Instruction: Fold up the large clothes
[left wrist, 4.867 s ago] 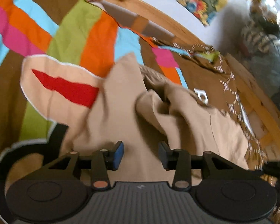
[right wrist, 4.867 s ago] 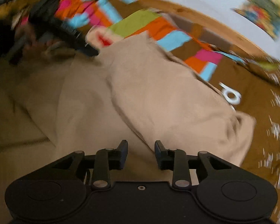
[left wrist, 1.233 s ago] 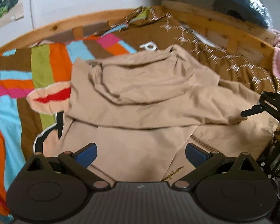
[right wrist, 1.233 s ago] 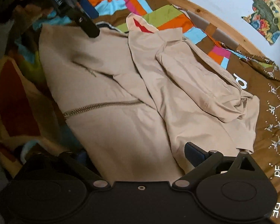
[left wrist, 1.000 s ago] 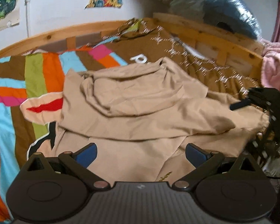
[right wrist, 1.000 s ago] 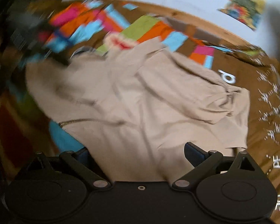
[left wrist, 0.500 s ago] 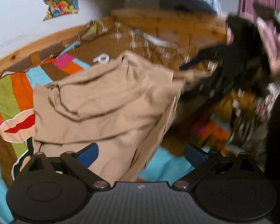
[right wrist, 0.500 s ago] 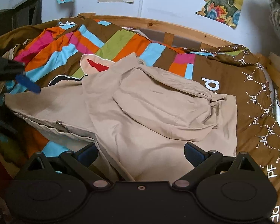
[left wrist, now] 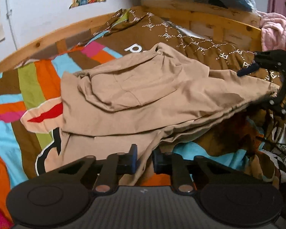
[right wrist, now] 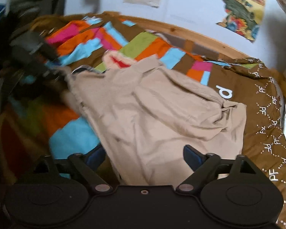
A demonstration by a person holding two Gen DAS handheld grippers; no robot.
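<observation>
The left gripper (left wrist: pixel 144 159) has its blue-padded fingers (left wrist: pixel 132 157) drawn close together on a hanging corner of the tan jacket (left wrist: pixel 135 95), the cloth pinched between them and lifted clear of the bedspread (left wrist: pixel 24 76). The right gripper (right wrist: pixel 144 158) stands with its fingers (right wrist: pixel 190 155) spread wide, and the near edge of the jacket lies loose in the gap between them, gripped by neither pad as far as I can see.

From the left fingers the jacket runs away and upward across the bed, its long axis stretching from the pinched corner toward the far corner beside the right gripper (left wrist: pixel 265 63), which shows there as a dark frame. That far corner is raised too, so the hem edge sags between the two tools. The hood end points toward the wooden bed frame (left wrist: pixel 47 40) beyond the fingers.

The garment is plain beige, soft and creased, with one layer already turned over the body and the hood lying bunched on top. Beyond it the bedspread is brown with bright stripes and a white letter pattern.
</observation>
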